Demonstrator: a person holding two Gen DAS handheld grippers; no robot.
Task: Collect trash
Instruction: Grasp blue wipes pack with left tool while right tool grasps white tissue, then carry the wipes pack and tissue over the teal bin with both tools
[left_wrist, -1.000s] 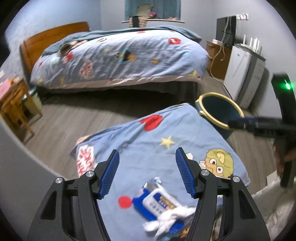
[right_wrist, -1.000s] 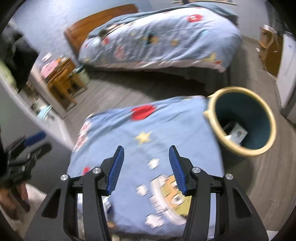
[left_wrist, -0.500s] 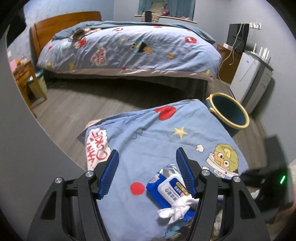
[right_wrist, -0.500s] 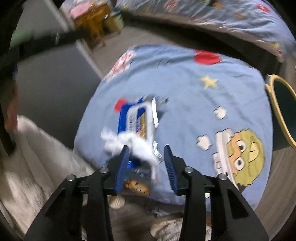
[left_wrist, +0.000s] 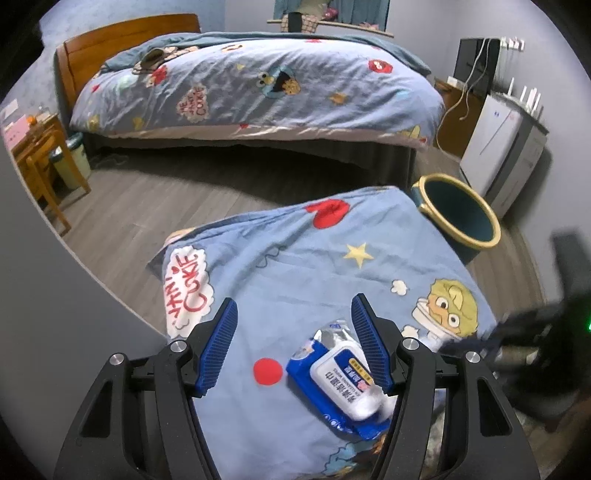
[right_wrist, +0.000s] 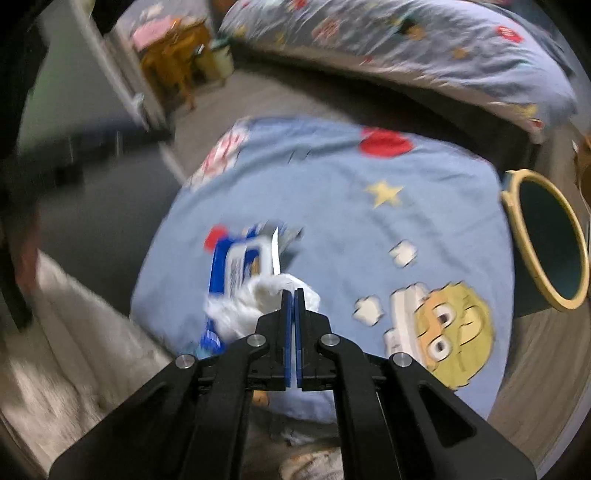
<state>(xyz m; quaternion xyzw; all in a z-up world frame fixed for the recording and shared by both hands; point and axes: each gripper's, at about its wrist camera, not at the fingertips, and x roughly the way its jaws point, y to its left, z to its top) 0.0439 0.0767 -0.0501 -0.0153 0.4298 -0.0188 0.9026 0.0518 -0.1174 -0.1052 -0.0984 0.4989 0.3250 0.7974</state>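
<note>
Two tongs: left tongs (left_wrist: 293, 347) released, fingers spread wide above the cartoon sheet; right tongs (right_wrist: 290, 301) clenched, pads pressed together with white tissue pinched at their tips.
Tissue (right_wrist: 255, 299): crumpled white wad, soft and blurred, lying at the near end of the wipes pack, on the near left part of the sheet, caught by the right tongs.
Wipes pack (left_wrist: 341, 378): flat blue pouch with a white label and blue print, foil end curled up at its far side, lying partly under the right finger of the left tongs.
Sheet (left_wrist: 303, 280): light blue cloth with a red dot, a yellow star, a "COOKIE" bubble and a yellow-haired cartoon face, draped over the tabletop that carries the trash.
Bin (left_wrist: 458, 218): round, dark teal inside with a yellow rim, standing on the floor just beside the sheet's far right corner, mouth unobstructed.
Floor (left_wrist: 155, 199): grey wood planks between sheet and bed.
Bed (left_wrist: 258, 85): far across the floor, wooden headboard, matching cartoon cover.
Cabinet (left_wrist: 498, 147): white, at the right wall behind the bin.
</note>
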